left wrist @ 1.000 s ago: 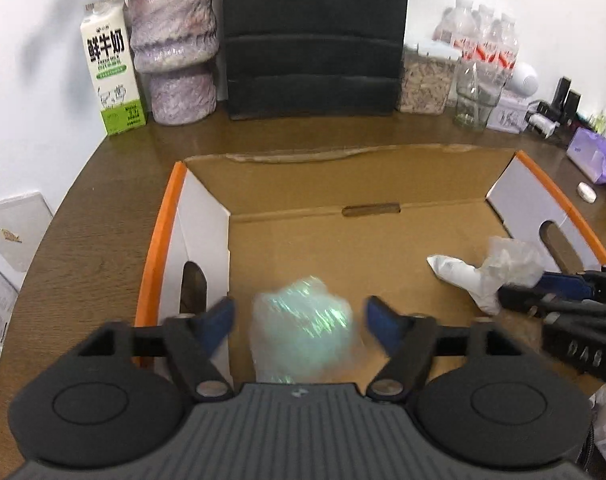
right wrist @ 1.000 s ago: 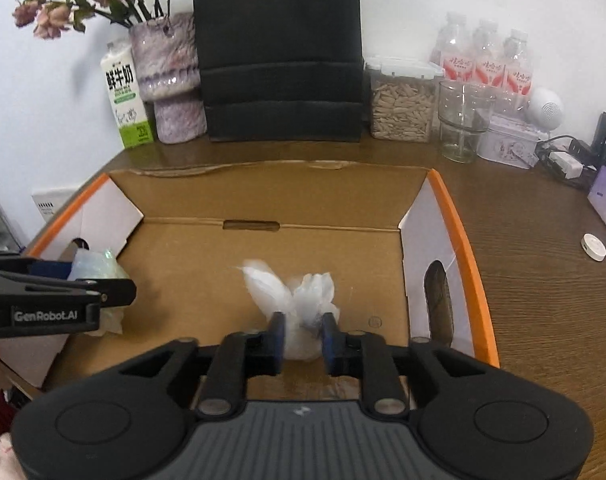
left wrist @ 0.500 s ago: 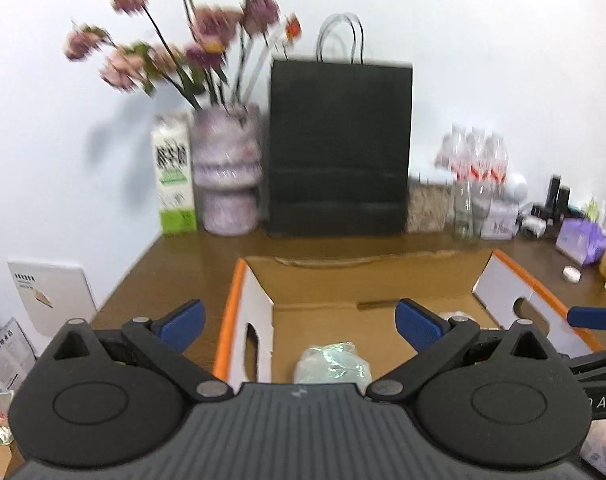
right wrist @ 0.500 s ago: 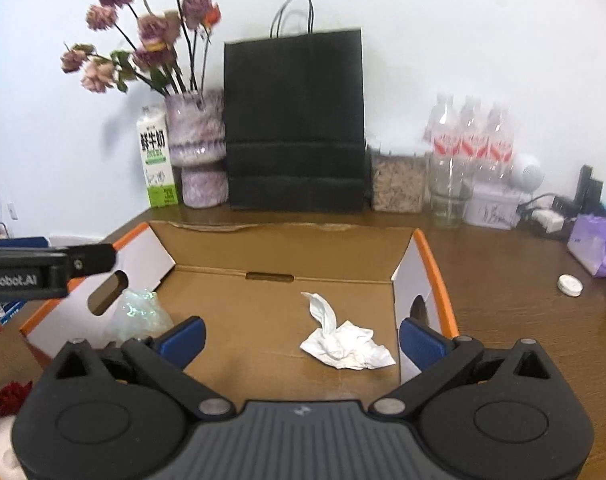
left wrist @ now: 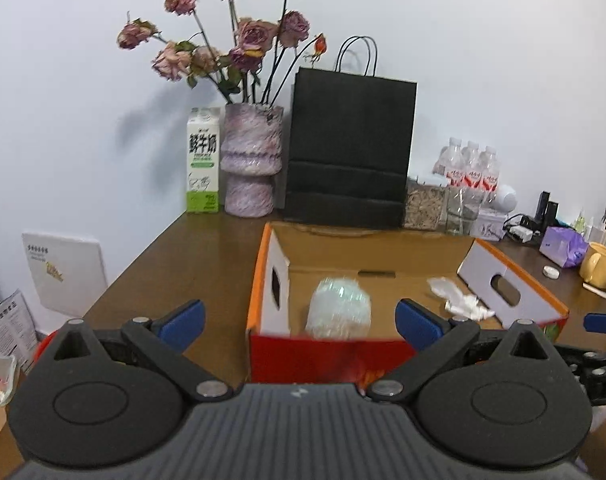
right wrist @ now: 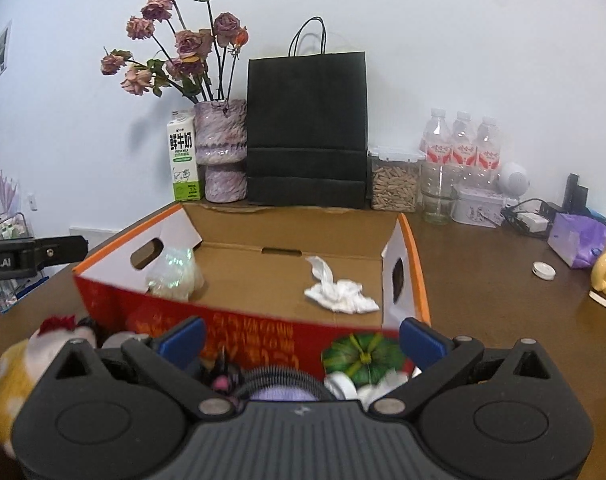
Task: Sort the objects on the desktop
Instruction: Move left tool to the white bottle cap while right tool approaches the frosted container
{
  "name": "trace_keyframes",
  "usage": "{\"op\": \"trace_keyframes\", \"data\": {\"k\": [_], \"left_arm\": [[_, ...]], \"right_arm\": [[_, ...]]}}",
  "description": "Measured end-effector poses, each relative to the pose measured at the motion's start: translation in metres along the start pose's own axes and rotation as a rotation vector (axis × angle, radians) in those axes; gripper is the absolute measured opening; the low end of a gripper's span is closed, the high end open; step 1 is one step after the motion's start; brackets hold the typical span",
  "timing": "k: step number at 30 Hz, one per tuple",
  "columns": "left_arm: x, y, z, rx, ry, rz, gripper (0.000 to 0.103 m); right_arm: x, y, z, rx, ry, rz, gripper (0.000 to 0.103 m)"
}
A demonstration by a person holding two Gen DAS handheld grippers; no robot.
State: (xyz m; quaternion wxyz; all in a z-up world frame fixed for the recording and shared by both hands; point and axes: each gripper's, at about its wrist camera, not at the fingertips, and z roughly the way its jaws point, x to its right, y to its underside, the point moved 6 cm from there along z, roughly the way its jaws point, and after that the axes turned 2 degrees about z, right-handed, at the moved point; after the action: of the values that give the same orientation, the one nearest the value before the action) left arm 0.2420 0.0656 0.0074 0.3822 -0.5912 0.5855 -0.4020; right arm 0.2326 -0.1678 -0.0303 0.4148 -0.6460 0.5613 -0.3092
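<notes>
Table [right wrist: 483, 280] is carrying an open cardboard box [right wrist: 263, 330]. Inside the box, a shiny plastic wad [left wrist: 339, 308] is lying at its left wall, a crumpled tissue [right wrist: 341, 292] toward its right wall. Left gripper [left wrist: 299, 320] and right gripper [right wrist: 301, 334] are hovering released, empty, before the box's near wall.

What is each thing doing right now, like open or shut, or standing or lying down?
Left gripper: open, empty.
Right gripper: open, empty.
Cardboard box: open on top.
Crumpled tissue: lying in the box.
Clear plastic wad: resting in the box.
Milk carton: upright.
Black paper bag: standing.
</notes>
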Motion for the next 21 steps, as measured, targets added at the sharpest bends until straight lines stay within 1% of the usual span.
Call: {"op": "trace_keyframes", "data": {"k": [5, 8, 12, 17, 21], "left_arm": [[-0.009, 0.027, -0.015, -0.036, -0.021, -0.002, 0.103], [-0.022, 0.037, -0.023, -0.050, -0.044, -0.022, 0.103], [-0.038, 0.042, -0.034, -0.057, -0.081, -0.039, 0.103], [-0.053, 0.048, -0.037, -0.084, -0.139, -0.016, 0.103], [-0.069, 0.054, -0.037, -0.106, -0.156, -0.035, 0.103]], "right_arm": [[0.011, 0.025, -0.018, -0.017, 0.030, 0.004, 0.103], [0.023, 0.040, -0.023, -0.037, 0.063, 0.016, 0.103], [0.040, 0.054, -0.031, -0.051, 0.106, 0.036, 0.103], [0.053, 0.063, -0.035, -0.058, 0.123, 0.059, 0.103], [0.061, 0.068, -0.029, -0.085, 0.146, 0.072, 0.103]]}}
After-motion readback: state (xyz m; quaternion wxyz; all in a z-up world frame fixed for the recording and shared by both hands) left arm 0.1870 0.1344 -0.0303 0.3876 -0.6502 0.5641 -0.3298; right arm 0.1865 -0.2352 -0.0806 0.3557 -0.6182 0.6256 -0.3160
